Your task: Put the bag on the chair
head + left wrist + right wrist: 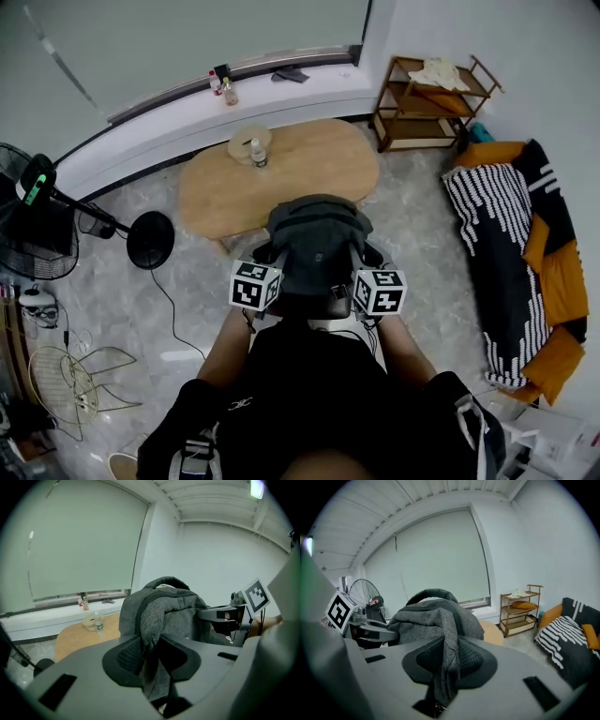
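The grey bag [314, 246] hangs off the floor at the middle of the head view, carried between the two grippers just in front of the person. The left gripper [150, 657] has its jaws pinched on a fold of the bag's fabric at the bag's 8 o'clock side. The right gripper [446, 660] is clamped the same way on a fold at 4 o'clock. From the bag, the wooden table [319, 159] with a bottle [258, 153] lies at 12 o'clock, the striped sofa [511, 272] at 3 o'clock, and a fan [23, 239] at 9 o'clock.
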Demonstrator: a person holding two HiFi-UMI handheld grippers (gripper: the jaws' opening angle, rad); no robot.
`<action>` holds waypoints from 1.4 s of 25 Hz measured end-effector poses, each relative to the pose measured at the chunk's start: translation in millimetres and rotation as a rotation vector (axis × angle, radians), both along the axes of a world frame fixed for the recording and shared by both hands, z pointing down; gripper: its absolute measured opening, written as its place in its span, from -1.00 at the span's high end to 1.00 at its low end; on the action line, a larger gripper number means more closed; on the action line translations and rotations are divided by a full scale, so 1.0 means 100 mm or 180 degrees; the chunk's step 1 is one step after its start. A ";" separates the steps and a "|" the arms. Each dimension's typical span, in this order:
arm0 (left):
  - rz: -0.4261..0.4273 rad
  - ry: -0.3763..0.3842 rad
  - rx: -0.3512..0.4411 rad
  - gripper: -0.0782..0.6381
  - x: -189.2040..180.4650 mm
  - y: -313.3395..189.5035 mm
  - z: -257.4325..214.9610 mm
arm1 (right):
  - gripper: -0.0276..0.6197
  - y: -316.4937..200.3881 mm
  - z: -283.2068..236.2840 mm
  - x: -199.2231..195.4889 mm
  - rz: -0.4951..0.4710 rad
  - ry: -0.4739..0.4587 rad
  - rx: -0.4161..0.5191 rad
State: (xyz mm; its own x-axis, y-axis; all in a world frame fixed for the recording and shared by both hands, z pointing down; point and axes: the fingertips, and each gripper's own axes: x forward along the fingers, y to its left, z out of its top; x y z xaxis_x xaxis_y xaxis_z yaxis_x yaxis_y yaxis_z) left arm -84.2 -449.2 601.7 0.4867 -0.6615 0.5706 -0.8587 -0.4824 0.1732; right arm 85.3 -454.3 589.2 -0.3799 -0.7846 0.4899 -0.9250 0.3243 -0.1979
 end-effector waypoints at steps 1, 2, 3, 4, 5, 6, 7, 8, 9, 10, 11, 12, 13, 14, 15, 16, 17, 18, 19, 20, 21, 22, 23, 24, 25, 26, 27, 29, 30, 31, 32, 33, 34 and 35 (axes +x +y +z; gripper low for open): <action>0.0017 0.0003 -0.0049 0.50 -0.02 -0.05 0.07 | 0.64 -0.05 0.07 -0.02 0.0011 0.0019 -0.0048; 0.0032 0.0013 -0.0101 0.50 -0.03 -0.10 0.15 | 0.64 -0.10 0.14 -0.03 0.0020 0.0038 -0.0097; 0.0046 0.0030 -0.0156 0.50 -0.05 -0.15 0.23 | 0.64 -0.15 0.21 -0.05 0.0027 0.0057 -0.0145; 0.0063 0.0050 -0.0213 0.50 -0.07 -0.19 0.30 | 0.64 -0.19 0.28 -0.07 0.0033 0.0076 -0.0193; 0.0085 0.0062 -0.0268 0.50 -0.08 -0.24 0.38 | 0.64 -0.24 0.36 -0.08 0.0041 0.0094 -0.0244; 0.0114 0.0060 -0.0317 0.50 -0.09 -0.28 0.45 | 0.64 -0.28 0.43 -0.08 0.0052 0.0109 -0.0295; 0.0147 0.0050 -0.0362 0.50 -0.09 -0.32 0.52 | 0.64 -0.32 0.51 -0.08 0.0069 0.0117 -0.0348; 0.0180 0.0034 -0.0405 0.49 -0.09 -0.36 0.59 | 0.64 -0.36 0.58 -0.08 0.0091 0.0116 -0.0403; 0.0211 0.0015 -0.0449 0.49 -0.09 -0.40 0.67 | 0.64 -0.40 0.66 -0.09 0.0113 0.0110 -0.0458; 0.0237 -0.0005 -0.0496 0.49 -0.10 -0.44 0.75 | 0.64 -0.44 0.74 -0.09 0.0133 0.0104 -0.0512; 0.0256 -0.0020 -0.0550 0.49 -0.11 -0.47 0.83 | 0.64 -0.48 0.83 -0.10 0.0148 0.0104 -0.0570; 0.0264 -0.0022 -0.0616 0.49 -0.13 -0.50 0.93 | 0.64 -0.51 0.92 -0.11 0.0156 0.0108 -0.0635; 0.0258 -0.0005 -0.0700 0.49 -0.15 -0.52 1.04 | 0.64 -0.53 1.02 -0.12 0.0157 0.0117 -0.0708; 0.0244 0.0022 -0.0806 0.49 -0.16 -0.52 1.16 | 0.64 -0.55 1.13 -0.13 0.0153 0.0130 -0.0790; 0.0231 0.0041 -0.0920 0.49 -0.19 -0.53 1.29 | 0.63 -0.55 1.25 -0.15 0.0147 0.0148 -0.0876; 0.0227 0.0053 -0.1017 0.48 -0.21 -0.53 1.42 | 0.62 -0.56 1.36 -0.17 0.0141 0.0173 -0.0947; 0.0232 0.0081 -0.1073 0.48 -0.23 -0.54 1.51 | 0.62 -0.58 1.45 -0.18 0.0141 0.0198 -0.0979; 0.0238 0.0140 -0.1087 0.48 -0.24 -0.57 1.57 | 0.62 -0.62 1.51 -0.19 0.0151 0.0217 -0.0969; 0.0240 0.0206 -0.1081 0.48 -0.25 -0.62 1.59 | 0.62 -0.68 1.52 -0.20 0.0162 0.0224 -0.0943; 0.0246 0.0245 -0.1072 0.48 -0.25 -0.69 1.59 | 0.62 -0.75 1.53 -0.20 0.0172 0.0220 -0.0923; 0.0258 0.0256 -0.1064 0.48 -0.25 -0.76 1.60 | 0.61 -0.82 1.54 -0.20 0.0175 0.0217 -0.0910; 0.0273 0.0259 -0.1060 0.48 -0.25 -0.83 1.61 | 0.61 -0.88 1.55 -0.19 0.0171 0.0226 -0.0895; 0.0284 0.0270 -0.1063 0.48 -0.24 -0.88 1.62 | 0.61 -0.93 1.57 -0.19 0.0159 0.0235 -0.0880; 0.0284 0.0301 -0.1069 0.47 -0.24 -0.91 1.64 | 0.61 -0.96 1.59 -0.19 0.0145 0.0229 -0.0866; 0.0275 0.0362 -0.1076 0.46 -0.24 -0.96 1.67 | 0.61 -1.00 1.62 -0.18 0.0137 0.0210 -0.0850; 0.0257 0.0448 -0.1079 0.46 -0.24 -1.01 1.70 | 0.61 -1.04 1.65 -0.17 0.0138 0.0196 -0.0827; 0.0237 0.0541 -0.1080 0.45 -0.23 -1.06 1.73 | 0.61 -1.08 1.68 -0.16 0.0148 0.0209 -0.0795; 0.0214 0.0644 -0.1082 0.44 -0.23 -1.16 1.78 | 0.61 -1.16 1.73 -0.15 0.0173 0.0336 -0.0721; 0.0226 0.0641 -0.1082 0.44 -0.22 -1.20 1.80 | 0.61 -1.19 1.74 -0.16 0.0183 0.0422 -0.0694; 0.0250 0.0617 -0.1082 0.44 -0.23 -1.22 1.82 | 0.61 -1.21 1.76 -0.16 0.0191 0.0492 -0.0682; 0.0277 0.0590 -0.1077 0.43 -0.24 -1.22 1.83 | 0.61 -1.22 1.78 -0.17 0.0198 0.0531 -0.0684; 0.0299 0.0568 -0.1064 0.43 -0.25 -1.22 1.84 | 0.61 -1.22 1.79 -0.18 0.0202 0.0545 -0.0694; 0.0318 0.0548 -0.1037 0.43 -0.26 -1.22 1.84 | 0.60 -1.22 1.80 -0.19 0.0199 0.0548 -0.0697; 0.0332 0.0530 -0.1000 0.43 -0.27 -1.21 1.84 | 0.60 -1.21 1.80 -0.20 0.0188 0.0552 -0.0687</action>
State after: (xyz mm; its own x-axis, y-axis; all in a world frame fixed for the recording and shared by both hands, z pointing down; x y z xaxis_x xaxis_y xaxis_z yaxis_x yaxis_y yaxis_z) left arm -111.3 -569.7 786.2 0.6455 -0.4086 0.6453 -0.7553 -0.4670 0.4599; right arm 65.7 -575.6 769.5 -0.2325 -0.6733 0.7019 -0.9672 0.2363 -0.0936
